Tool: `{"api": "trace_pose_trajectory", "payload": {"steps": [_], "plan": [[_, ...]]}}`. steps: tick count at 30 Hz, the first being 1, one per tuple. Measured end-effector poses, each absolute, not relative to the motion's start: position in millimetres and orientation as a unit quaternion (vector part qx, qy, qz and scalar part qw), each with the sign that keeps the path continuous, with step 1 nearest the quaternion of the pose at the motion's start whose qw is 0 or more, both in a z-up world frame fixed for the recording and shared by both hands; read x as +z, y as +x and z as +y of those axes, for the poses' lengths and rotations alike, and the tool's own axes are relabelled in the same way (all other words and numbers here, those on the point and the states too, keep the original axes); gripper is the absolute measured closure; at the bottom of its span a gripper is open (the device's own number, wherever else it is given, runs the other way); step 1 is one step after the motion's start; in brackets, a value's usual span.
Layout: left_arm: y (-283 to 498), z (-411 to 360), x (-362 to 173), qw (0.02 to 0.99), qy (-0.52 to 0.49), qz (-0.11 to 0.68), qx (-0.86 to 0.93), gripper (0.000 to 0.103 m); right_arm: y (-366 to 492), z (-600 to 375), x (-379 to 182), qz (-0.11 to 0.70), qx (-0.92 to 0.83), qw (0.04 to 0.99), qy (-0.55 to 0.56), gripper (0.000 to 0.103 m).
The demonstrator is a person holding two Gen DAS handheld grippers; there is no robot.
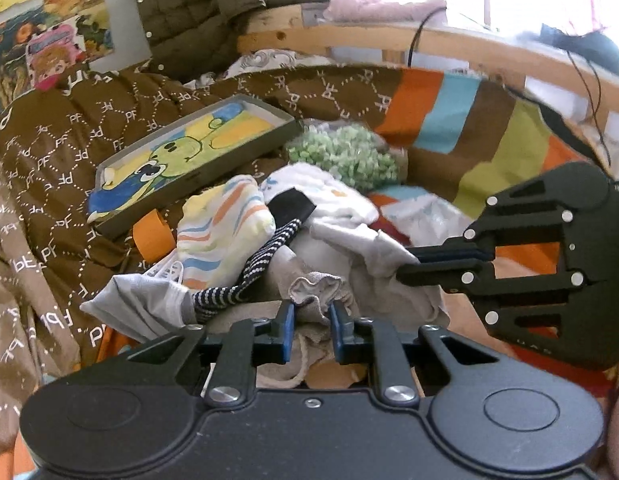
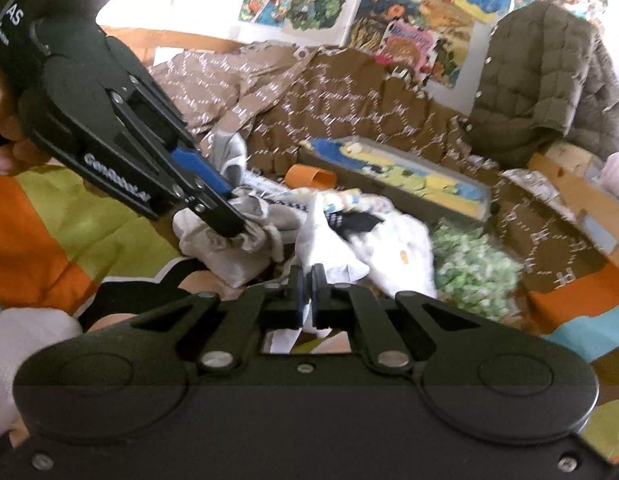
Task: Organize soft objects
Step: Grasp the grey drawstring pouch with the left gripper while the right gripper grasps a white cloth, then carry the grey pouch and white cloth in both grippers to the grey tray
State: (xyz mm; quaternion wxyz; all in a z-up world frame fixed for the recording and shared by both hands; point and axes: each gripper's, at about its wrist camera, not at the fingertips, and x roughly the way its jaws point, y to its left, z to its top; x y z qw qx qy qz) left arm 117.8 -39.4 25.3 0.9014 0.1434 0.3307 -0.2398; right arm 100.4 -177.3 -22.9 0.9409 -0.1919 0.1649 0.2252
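Left tongs (image 1: 311,322): clamped on grey cloth (image 1: 315,292)
Right tongs (image 2: 308,286): pinched shut on white cloth (image 2: 321,236)
Pile (image 1: 229,236): heaped just ahead on bed (image 1: 489,152)
Progress: barely begun, nothing sorted yet

Lower part of grey cloth (image 1: 315,292) hidden behind left hand-held gripper (image 1: 311,320) body. Right hand-held gripper (image 2: 308,280) covers base of white cloth (image 2: 323,232). Green bobbled item (image 2: 473,268) blurred. Wall posters (image 2: 389,8) cut off by top edge. Window area overexposed.
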Motion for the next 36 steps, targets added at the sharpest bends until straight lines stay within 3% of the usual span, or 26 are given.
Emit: {"api": "trace_pose_trajectory", "payload": {"steps": [20, 36], "plan": [[92.3, -25.6, 116.4, 0.928, 0.039, 0.297, -0.221, 0.088, 46.2, -208.9, 16.4, 0.049, 0.184, 0.968, -0.166, 0.103], [158.9, -4.7, 145.3, 0.942, -0.046, 0.267, -0.197, 0.089, 84.9, -213.8, 30.9, 0.042, 0.176, 0.975, -0.131, 0.103]]}}
